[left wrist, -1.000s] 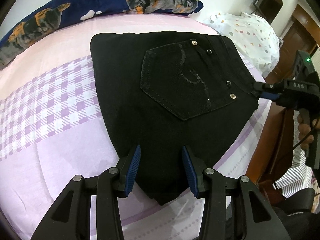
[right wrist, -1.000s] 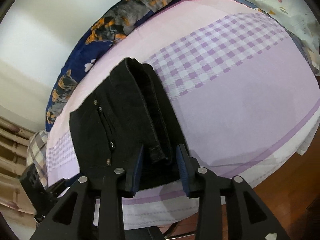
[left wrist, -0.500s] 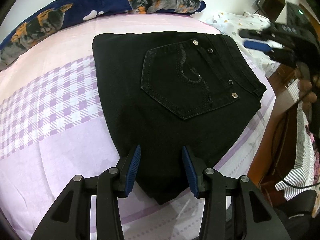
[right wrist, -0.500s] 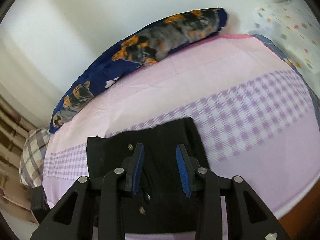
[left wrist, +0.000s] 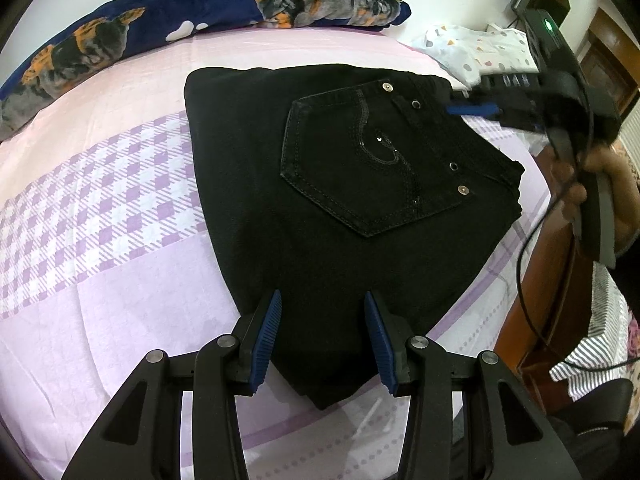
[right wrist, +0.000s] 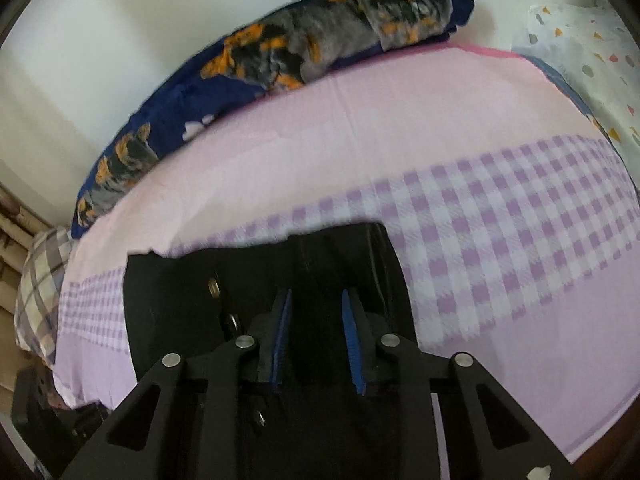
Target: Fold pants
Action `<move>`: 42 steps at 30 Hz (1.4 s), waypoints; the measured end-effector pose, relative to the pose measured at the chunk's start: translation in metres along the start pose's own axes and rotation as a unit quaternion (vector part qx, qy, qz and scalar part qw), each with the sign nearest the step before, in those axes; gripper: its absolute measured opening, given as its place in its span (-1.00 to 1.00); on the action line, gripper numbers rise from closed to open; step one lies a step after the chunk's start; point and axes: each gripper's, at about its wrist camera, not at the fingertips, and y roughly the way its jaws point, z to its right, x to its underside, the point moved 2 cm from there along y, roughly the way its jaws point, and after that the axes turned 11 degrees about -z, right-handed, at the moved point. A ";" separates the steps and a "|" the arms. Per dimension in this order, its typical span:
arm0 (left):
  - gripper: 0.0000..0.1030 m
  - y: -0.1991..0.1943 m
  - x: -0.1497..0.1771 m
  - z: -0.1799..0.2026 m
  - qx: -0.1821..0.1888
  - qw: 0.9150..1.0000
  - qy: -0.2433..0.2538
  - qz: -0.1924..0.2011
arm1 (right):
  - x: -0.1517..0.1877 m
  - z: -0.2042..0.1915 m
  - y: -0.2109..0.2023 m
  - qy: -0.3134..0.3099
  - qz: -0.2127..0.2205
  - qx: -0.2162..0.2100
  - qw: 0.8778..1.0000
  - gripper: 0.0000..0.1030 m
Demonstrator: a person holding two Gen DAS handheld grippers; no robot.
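The black pants [left wrist: 320,216] lie folded into a compact stack on the bed, back pocket [left wrist: 360,164] facing up. My left gripper [left wrist: 322,320] is open, its blue pads on either side of the stack's near corner, holding nothing. My right gripper [left wrist: 464,109] shows in the left wrist view at the far waistband end. In the right wrist view the right gripper [right wrist: 317,312] is open over the pants [right wrist: 180,312], its pads [right wrist: 282,328] apart with black cloth between and below them.
A pink and purple checked bedsheet [left wrist: 100,200] covers the bed. A navy dog-print pillow [left wrist: 200,8] lies along the far edge. A white spotted pillow [left wrist: 480,48] sits far right. A wooden bed frame [left wrist: 552,272] runs along the right side.
My right gripper let go of the near waistband corner, lifted away, and has come down at the far waistband end. My left gripper has stayed put.
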 end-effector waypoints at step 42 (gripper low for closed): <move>-0.06 -0.002 -0.011 -0.071 0.151 0.975 -0.161 0.014 | 0.052 0.062 -0.027 0.012 -0.012 -0.132 0.991 -0.12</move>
